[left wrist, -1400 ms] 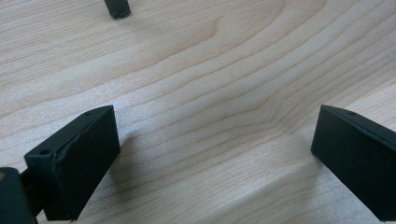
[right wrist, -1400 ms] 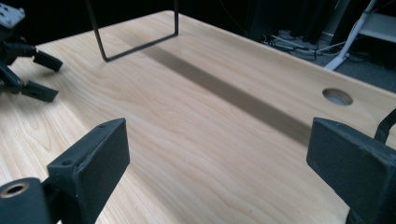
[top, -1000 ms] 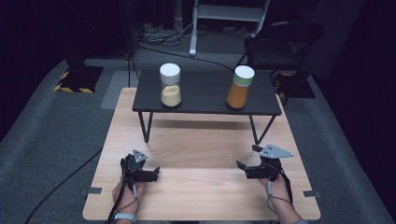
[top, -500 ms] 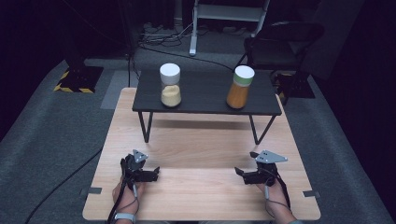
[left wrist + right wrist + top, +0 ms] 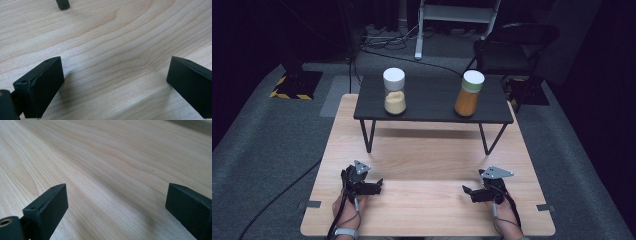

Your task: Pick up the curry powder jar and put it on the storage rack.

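Nothing handled yet. Left gripper (image 5: 374, 186) and right gripper (image 5: 468, 192) rest near the tabletop's (image 5: 427, 160) front edge, jaws spread, empty; the right's just widened. Both jars, yellow-filled (image 5: 394, 92) and orange-filled (image 5: 469, 93), stand untouched on the black stand (image 5: 432, 100) at the rear edge.

Count taken on the high view: two jars, one with a white lid and pale yellow contents (image 5: 394, 92) and one with a white lid and orange contents (image 5: 469, 93), both standing on one low black table (image 5: 432, 111), which itself stands on one light wooden table (image 5: 427, 165). Two handheld grippers are present, the left gripper (image 5: 375, 186) and the right gripper (image 5: 468, 193), one in each of the two hands. On the floor behind: one black chair (image 5: 517, 47) and one white stand (image 5: 458, 12).
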